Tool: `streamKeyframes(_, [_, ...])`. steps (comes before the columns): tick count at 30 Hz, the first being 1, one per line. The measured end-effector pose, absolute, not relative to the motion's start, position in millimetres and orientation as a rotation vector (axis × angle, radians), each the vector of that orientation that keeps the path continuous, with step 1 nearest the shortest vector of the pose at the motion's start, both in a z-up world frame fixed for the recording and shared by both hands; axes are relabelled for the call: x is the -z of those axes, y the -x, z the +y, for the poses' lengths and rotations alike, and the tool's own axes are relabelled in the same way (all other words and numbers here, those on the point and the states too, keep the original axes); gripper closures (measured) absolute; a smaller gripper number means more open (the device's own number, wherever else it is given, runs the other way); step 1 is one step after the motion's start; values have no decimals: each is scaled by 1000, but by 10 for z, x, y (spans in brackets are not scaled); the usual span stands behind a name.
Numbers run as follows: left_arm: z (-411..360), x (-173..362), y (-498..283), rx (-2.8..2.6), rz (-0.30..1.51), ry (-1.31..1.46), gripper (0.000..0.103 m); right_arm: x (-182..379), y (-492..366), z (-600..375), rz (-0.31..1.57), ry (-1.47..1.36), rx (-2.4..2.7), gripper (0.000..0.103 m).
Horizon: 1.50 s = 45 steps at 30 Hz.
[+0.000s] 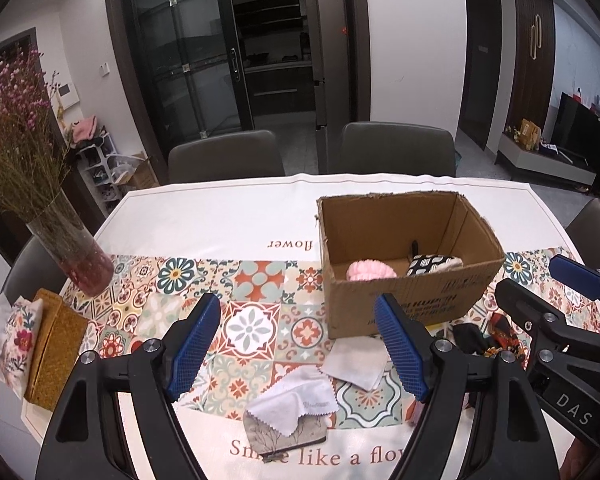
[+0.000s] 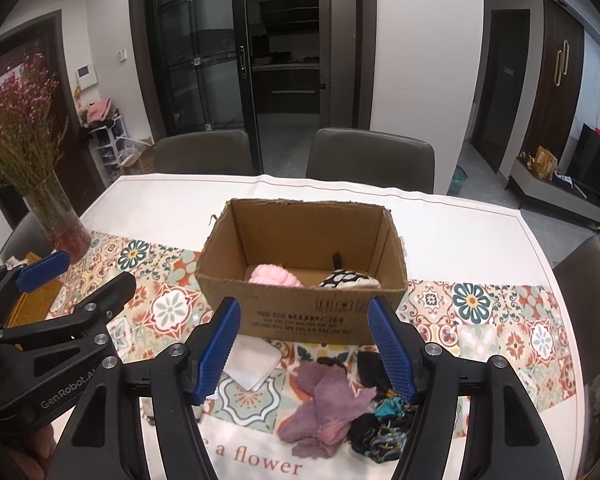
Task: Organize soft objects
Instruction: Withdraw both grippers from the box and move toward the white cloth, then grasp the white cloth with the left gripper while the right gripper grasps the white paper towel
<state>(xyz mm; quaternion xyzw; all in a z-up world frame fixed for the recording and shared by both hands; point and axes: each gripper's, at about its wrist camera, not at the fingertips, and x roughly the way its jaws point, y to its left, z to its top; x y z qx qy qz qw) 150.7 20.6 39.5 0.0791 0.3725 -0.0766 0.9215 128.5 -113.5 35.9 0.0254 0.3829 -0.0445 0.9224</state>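
An open cardboard box [image 1: 396, 300] [image 2: 300, 312] stands on the table and holds a pink fluffy item [image 1: 366, 271] [image 2: 274, 275] and a black-and-white patterned pouch [image 1: 432, 265] [image 2: 348, 280]. In front of it lie a folded white cloth [image 1: 356, 364] [image 2: 252, 362], a white zigzag-edged cloth [image 1: 296, 400] on a floral pouch [image 1: 260, 432], a purple cloth [image 2: 324, 408] and a dark patterned scarf [image 2: 384, 424] [image 1: 484, 336]. My left gripper [image 1: 300, 350] is open and empty above the white cloths. My right gripper [image 2: 304, 350] is open and empty above the purple cloth.
A glass vase of dried pink flowers [image 1: 72, 248] [image 2: 56, 220] stands at the left. A yellow woven tissue box [image 1: 52, 344] and a floral cloth [image 1: 16, 344] lie at the left edge. Grey chairs [image 1: 396, 148] stand behind the table [image 1: 220, 216].
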Motion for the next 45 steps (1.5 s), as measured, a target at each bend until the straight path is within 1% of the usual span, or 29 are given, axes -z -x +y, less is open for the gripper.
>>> streamKeyframes(14, [440, -120, -1372, 120, 797, -150, 24, -149, -1218, -948, 821, -36, 70, 36])
streamKeyframes(23, [573, 139, -1381, 94, 836, -136, 23, 121, -1295, -885, 870, -50, 59, 36])
streamKeyframes(26, [596, 257, -1397, 86, 857, -130, 21, 240, -1336, -865, 893, -51, 56, 35])
streamKeyframes(28, [605, 344, -1406, 79, 871, -127, 18, 334, -1360, -847, 909, -53, 53, 31])
streamKeyframes(30, [626, 429, -1425, 65, 886, -125, 12, 414, -1374, -845, 917, -57, 51, 29])
streamKeyframes(45, [675, 1002, -1590, 32, 991, -133, 9, 939, -1604, -794, 995, -57, 27, 29])
